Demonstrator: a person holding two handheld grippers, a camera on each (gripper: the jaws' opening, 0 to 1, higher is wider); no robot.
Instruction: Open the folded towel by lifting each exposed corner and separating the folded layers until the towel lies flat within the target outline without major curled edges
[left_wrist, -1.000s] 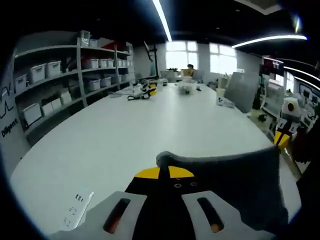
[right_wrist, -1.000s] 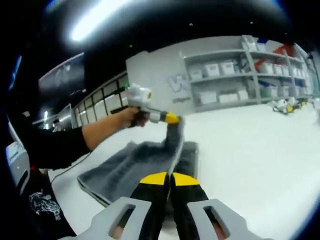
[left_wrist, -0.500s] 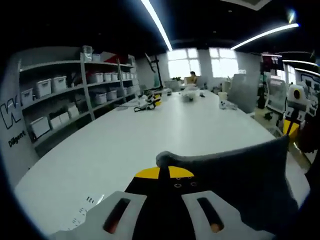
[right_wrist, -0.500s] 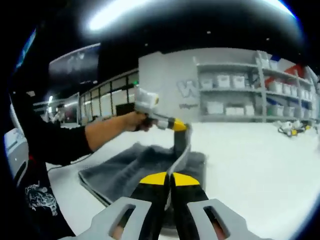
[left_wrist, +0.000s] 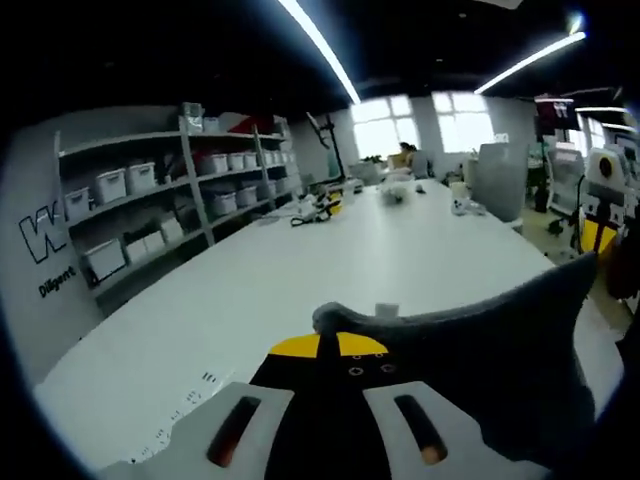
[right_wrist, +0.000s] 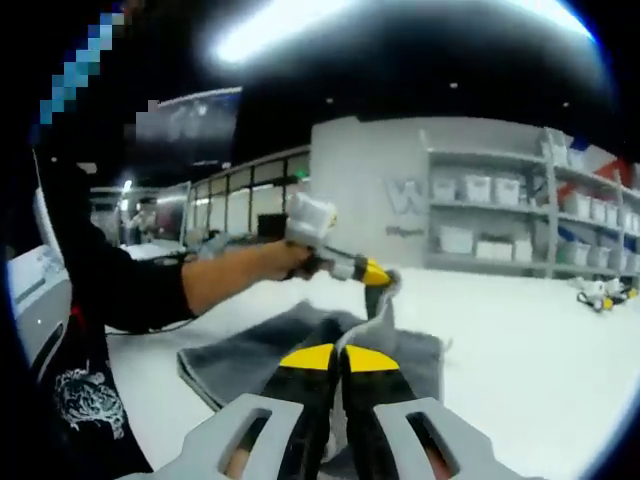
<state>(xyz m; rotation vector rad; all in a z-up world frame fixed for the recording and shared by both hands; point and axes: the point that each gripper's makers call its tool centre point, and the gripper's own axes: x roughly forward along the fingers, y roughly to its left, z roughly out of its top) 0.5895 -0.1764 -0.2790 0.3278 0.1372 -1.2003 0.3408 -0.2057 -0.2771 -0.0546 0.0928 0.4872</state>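
Lifting the grey towel (right_wrist: 300, 345) off the white table (left_wrist: 300, 270), we have both claws clenched on its upper layer: the left gripper (left_wrist: 328, 345) pinches one corner, the right gripper (right_wrist: 337, 355) another edge nearby, while the rest lies folded on the table in front of us. We judge the cloth soft, light and limp, sagging between the holds; it is best taken right at the exposed corners, pulled apart evenly to avoid curling.
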